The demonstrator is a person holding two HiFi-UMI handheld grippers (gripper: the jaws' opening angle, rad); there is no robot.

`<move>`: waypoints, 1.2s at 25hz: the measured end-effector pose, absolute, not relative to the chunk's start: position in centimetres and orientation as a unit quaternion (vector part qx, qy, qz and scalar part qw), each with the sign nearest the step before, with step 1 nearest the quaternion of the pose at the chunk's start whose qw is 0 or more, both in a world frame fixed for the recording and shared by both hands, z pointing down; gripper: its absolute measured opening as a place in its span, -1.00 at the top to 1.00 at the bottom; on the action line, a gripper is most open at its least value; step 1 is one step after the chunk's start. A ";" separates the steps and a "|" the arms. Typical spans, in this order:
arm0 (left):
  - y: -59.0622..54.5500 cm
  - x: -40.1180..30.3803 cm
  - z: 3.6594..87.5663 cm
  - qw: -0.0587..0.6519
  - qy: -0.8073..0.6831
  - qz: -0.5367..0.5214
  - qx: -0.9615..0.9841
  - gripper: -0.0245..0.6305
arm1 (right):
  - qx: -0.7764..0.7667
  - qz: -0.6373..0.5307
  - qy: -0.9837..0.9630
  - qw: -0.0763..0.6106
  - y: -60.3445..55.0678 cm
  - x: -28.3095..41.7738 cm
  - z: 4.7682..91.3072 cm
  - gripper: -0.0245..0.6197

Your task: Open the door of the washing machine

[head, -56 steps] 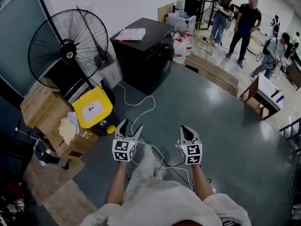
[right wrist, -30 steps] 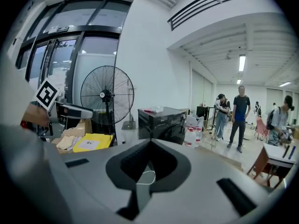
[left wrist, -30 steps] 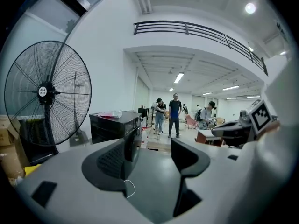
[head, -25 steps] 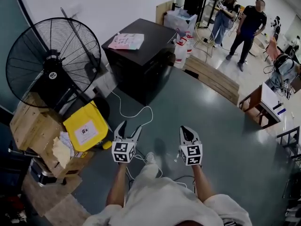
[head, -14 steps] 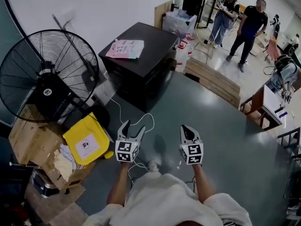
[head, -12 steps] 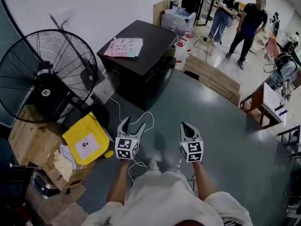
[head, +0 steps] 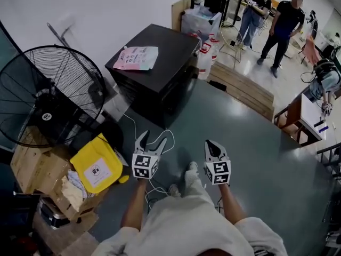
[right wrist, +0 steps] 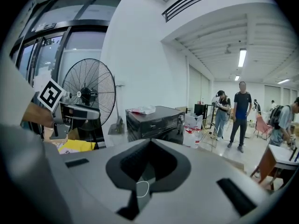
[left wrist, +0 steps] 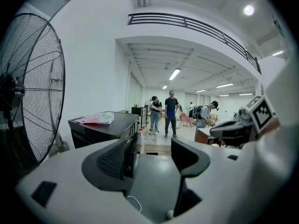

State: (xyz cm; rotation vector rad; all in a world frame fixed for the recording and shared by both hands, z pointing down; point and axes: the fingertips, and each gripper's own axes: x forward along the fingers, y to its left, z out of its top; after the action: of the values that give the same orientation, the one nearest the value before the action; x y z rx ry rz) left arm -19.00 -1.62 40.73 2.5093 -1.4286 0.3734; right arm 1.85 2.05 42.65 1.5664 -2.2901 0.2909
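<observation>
The left gripper [head: 151, 138] has its jaws standing well apart with nothing between them; in the left gripper view [left wrist: 154, 149] only the grey floor [head: 256, 143] and a loop of white cable [head: 139, 126] show through the gap. The right gripper [head: 212, 144] has its jaws brought together tip to tip, and they hold nothing in the right gripper view [right wrist: 149, 143]. Both are held out over the floor, touching nothing. The washing machine [head: 160, 68] is a black box that stands ahead of both grippers and well apart from them, near the white wall and to the right of a big black fan [head: 50, 97]. Every side that shows looks shut, and a pink and white packet [head: 136, 57] lies on its flat top.
</observation>
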 end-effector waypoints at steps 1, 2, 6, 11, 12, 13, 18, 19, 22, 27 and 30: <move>-2.3 -18.8 40.9 0.115 -0.489 0.128 0.855 0.02 | 0.550 0.104 -0.810 0.175 1.3 2.1 42.9 0.93; -3.0 -18.5 41.1 0.115 -0.491 0.129 0.853 0.02 | 0.548 0.105 -0.811 0.176 0.5 2.3 43.2 0.93; -6.4 -17.3 41.8 0.118 -0.502 0.133 0.846 0.02 | 0.535 0.102 -0.820 0.173 -3.5 3.5 43.6 0.93; -10.9 -14.8 42.5 0.119 -0.516 0.141 0.837 0.02 | 0.519 0.106 -0.831 0.173 -8.8 6.2 44.5 0.93; -11.9 -14.3 42.7 0.120 -0.518 0.143 0.835 0.02 | 0.515 0.107 -0.833 0.174 -9.9 6.7 44.7 0.93; -12.8 -13.8 42.9 0.121 -0.521 0.144 0.833 0.02 | 0.511 0.109 -0.835 0.174 -10.9 7.1 44.9 0.93; -16.7 -12.5 44.4 0.127 -0.531 0.157 0.823 0.02 | 0.489 0.117 -0.845 0.184 -14.9 8.5 46.9 0.93; -17.3 -12.3 44.8 0.128 -0.533 0.160 0.821 0.02 | 0.485 0.118 -0.846 0.186 -15.7 8.7 47.3 0.93; -19.2 -12.0 46.2 0.134 -0.536 0.165 0.817 0.02 | 0.477 0.121 -0.849 0.190 -17.8 9.1 48.4 0.93; -21.6 -11.6 48.5 0.144 -0.535 0.175 0.814 0.02 | 0.474 0.128 -0.850 0.191 -20.5 9.5 49.9 0.93; -22.9 -11.5 49.6 0.149 -0.531 0.176 0.815 0.02 | 0.473 0.133 -0.849 0.195 -21.7 9.3 50.9 0.93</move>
State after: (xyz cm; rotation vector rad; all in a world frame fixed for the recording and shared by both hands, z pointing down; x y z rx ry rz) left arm -11.55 -22.86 49.65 2.3440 -1.5267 0.5059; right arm 9.28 -21.70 50.88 1.3269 -2.3793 0.3727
